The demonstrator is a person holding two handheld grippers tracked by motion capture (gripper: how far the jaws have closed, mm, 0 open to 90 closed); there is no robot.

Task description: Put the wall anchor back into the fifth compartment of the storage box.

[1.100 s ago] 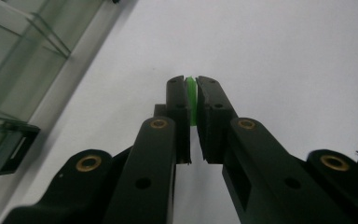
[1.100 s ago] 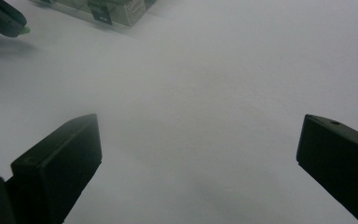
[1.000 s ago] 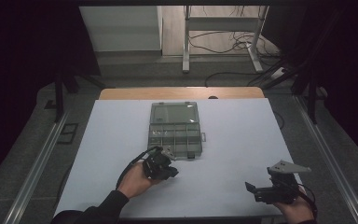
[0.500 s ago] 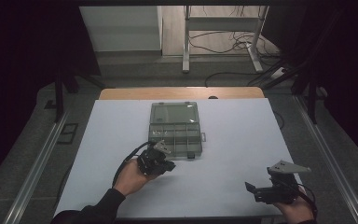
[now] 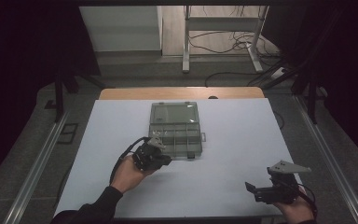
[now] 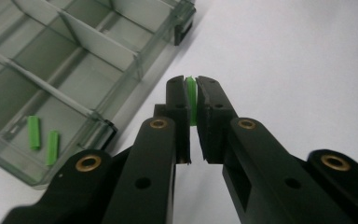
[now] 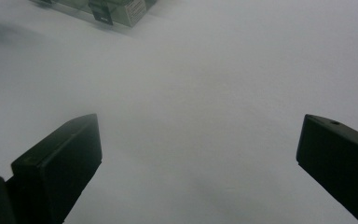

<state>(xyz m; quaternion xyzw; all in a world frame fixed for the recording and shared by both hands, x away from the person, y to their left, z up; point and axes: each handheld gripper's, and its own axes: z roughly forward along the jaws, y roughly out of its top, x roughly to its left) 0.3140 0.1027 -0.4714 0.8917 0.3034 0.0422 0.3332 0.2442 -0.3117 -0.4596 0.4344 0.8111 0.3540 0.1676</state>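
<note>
A clear compartment box [image 5: 175, 129] lies open on the white table, its lid flat behind it. In the left gripper view the box's front wall [image 6: 121, 91] is at upper left, and two small green sticks [image 6: 42, 138] lie in one corner compartment. My left gripper [image 6: 192, 95] is shut on a third green stick [image 6: 191, 98], just outside the box's front edge. From above, that left gripper [image 5: 162, 158] sits at the box's front left corner. My right gripper [image 5: 254, 192] rests open near the table's front right, and its black fingers [image 7: 58, 161] stand wide apart over bare table.
The white table top [image 5: 233, 140] has free room to the right and left of the box. A wooden strip [image 5: 182, 93] runs along the far edge. Metal rails flank the table; desk legs and cables [image 5: 223, 42] lie on the floor beyond.
My left gripper has drifted slightly left and back along the box's front edge, still shut on the stick. The right gripper has stayed put.
</note>
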